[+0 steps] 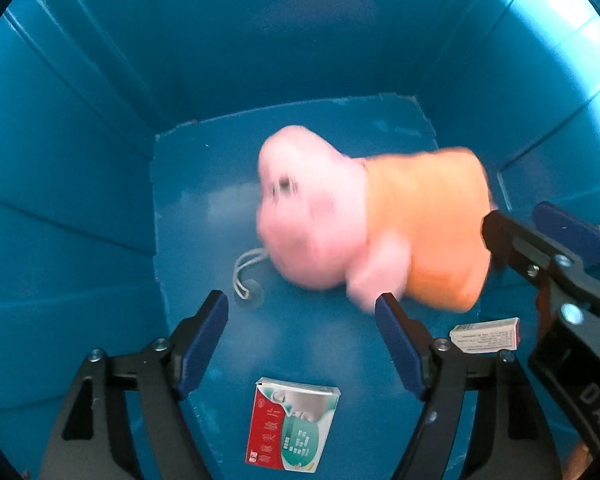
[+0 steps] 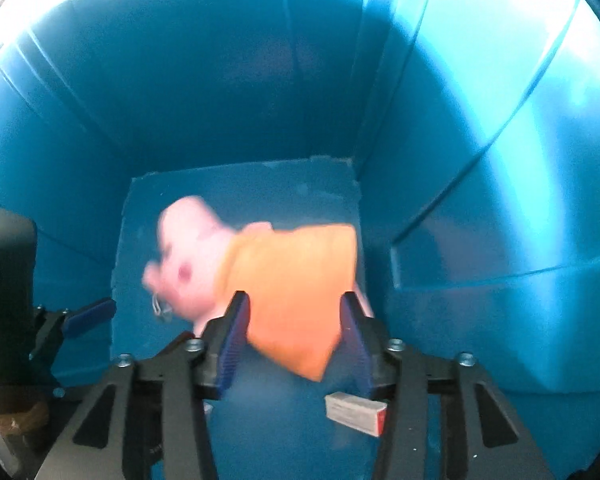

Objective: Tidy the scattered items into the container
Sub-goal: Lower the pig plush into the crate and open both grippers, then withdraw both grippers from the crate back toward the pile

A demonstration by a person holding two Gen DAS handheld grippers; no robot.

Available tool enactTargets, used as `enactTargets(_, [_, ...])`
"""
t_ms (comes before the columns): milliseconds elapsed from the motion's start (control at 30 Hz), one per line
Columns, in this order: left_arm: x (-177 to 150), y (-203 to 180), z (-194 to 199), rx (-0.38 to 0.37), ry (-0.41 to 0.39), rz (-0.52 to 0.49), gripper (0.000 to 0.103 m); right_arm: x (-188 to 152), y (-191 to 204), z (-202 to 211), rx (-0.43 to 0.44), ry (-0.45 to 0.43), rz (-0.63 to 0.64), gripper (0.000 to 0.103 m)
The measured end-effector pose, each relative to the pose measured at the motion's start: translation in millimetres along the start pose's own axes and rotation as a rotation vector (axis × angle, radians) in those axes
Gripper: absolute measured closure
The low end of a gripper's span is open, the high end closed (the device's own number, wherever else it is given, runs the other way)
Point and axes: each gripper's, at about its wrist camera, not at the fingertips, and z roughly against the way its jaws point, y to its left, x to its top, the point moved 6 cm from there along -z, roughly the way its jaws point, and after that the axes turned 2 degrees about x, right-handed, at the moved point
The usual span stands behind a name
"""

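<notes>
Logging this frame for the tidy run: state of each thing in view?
blue container: open-topped, both grippers reaching inside.
plush toy: inside, motion-blurred, gripped by neither.
red-and-green box: flat on the floor.
white box: on the floor, near the wall.
left hand-held gripper: open, empty.
right hand-held gripper: open, plush between the jaws, ungripped.
</notes>
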Motion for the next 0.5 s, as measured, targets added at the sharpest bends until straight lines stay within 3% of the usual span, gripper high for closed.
enactTargets(500, [-1.2,1.0,61.9,0.025,-0.095,-0.01,0.027,-6.5,-4.1,58.9,-0.045,-0.037,-0.023,0.028])
